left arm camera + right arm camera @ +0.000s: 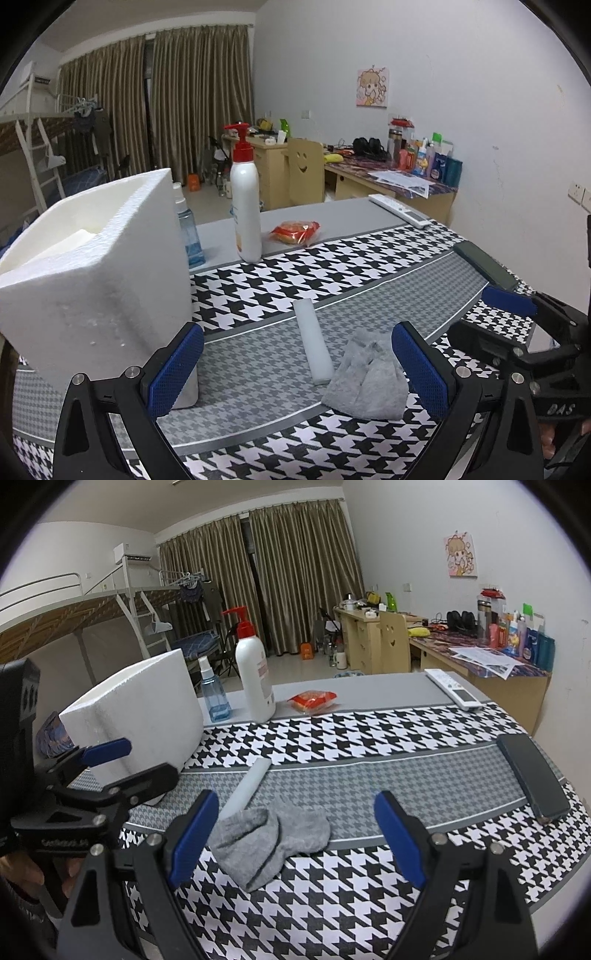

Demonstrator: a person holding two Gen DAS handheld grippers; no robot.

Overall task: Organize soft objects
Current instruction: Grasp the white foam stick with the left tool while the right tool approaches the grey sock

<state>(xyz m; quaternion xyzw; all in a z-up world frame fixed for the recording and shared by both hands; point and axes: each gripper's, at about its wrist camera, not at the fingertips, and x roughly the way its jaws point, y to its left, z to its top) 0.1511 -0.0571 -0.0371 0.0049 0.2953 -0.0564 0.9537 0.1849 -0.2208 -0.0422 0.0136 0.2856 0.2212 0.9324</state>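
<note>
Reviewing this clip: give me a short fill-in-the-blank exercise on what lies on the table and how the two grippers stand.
1. The crumpled grey fabric sock lies on the ____-patterned black-and-white tablecloth.
2. The white foam strip lies between the sock and the white ____ box.
3. Both the left gripper and the right gripper are ____ and hold nothing.
4. The tall white pump bottle has a ____ pump top.

Missing words: houndstooth; foam; open; red

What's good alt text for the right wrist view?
Open right gripper hovers over a crumpled grey sock on a houndstooth tablecloth, a white foam strip just beyond. A white foam box stands left; the left gripper shows at the left edge.
</note>
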